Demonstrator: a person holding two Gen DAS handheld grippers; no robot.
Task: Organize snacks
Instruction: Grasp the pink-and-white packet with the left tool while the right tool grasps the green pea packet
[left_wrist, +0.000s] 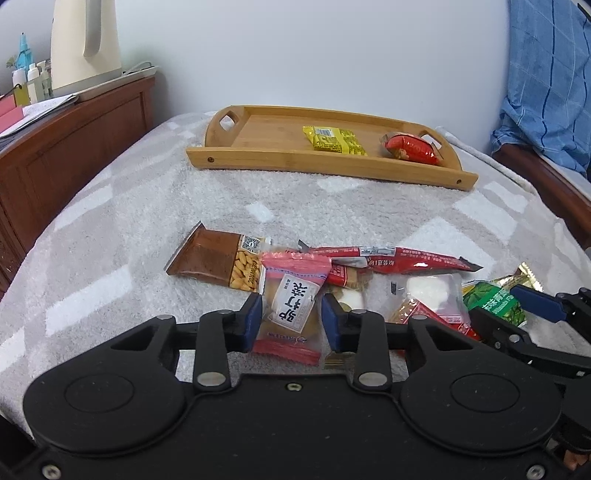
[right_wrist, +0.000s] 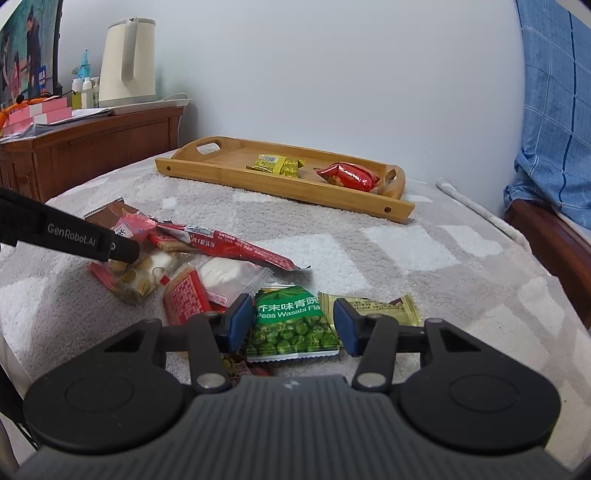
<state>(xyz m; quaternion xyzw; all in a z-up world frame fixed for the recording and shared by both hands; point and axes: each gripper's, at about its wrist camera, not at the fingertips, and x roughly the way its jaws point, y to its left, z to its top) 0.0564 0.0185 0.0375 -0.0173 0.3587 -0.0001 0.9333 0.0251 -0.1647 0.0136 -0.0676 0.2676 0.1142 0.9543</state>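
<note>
A heap of snack packets lies on the grey-and-white blanket (left_wrist: 129, 206). My left gripper (left_wrist: 291, 306) is shut on a pink-wrapped pastry packet (left_wrist: 295, 273) at the heap's left side, and its blue pads press both edges. In the right wrist view my right gripper (right_wrist: 291, 314) is shut on a green wasabi peas packet (right_wrist: 291, 328) that lies flat on the blanket. That green packet (left_wrist: 491, 306) also shows at the right edge of the left wrist view. Beyond the heap stands a wooden tray (left_wrist: 258, 162) that holds a yellow packet (left_wrist: 334, 140) and a red packet (left_wrist: 412, 147).
A brown almond packet (left_wrist: 210, 262), a long red packet (left_wrist: 406, 258) and a gold packet (right_wrist: 380, 306) lie around the held ones. A wooden cabinet (left_wrist: 74, 147) with a cream kettle (left_wrist: 86, 44) stands at the left. Blue checked cloth (left_wrist: 546, 85) hangs at the right.
</note>
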